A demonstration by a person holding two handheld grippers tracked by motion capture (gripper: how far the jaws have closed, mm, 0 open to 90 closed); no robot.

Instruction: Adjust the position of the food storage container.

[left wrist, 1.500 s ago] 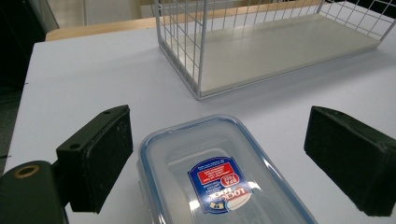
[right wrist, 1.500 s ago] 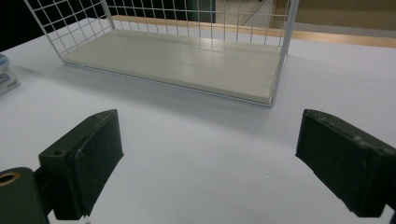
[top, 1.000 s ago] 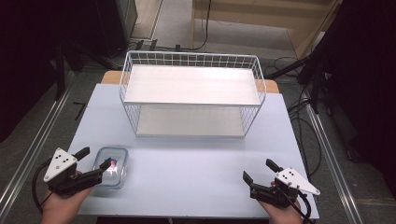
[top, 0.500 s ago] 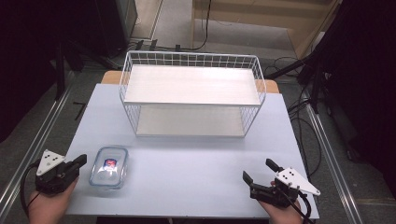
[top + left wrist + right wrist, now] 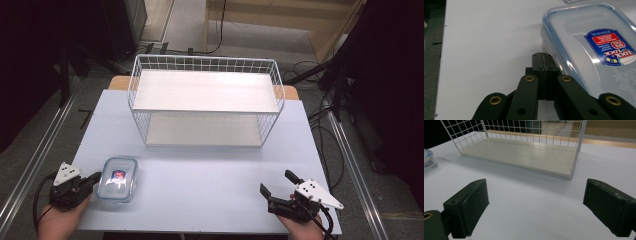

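Pale blue surface (image 5: 200, 175) carries everything. White wire rack (image 5: 205, 102) stands at the far middle, two pale boards in it, one upper, one lower; in the right gripper view its lower board sits straight ahead past the jaws. Clear plastic food container (image 5: 118, 178), blue-rimmed lid with a red-and-blue label, lies flat at the near left of the surface, well apart from the rack. Left gripper (image 5: 95, 178) held in the person's left hand (image 5: 60, 220) at the near left edge, just beside the container's left side; jaws pressed together on nothing, tips close to the container wall in the left gripper view, contact not determinable. Right gripper (image 5: 277, 182) held at the near right, jaws wide apart over bare surface, nothing between them.
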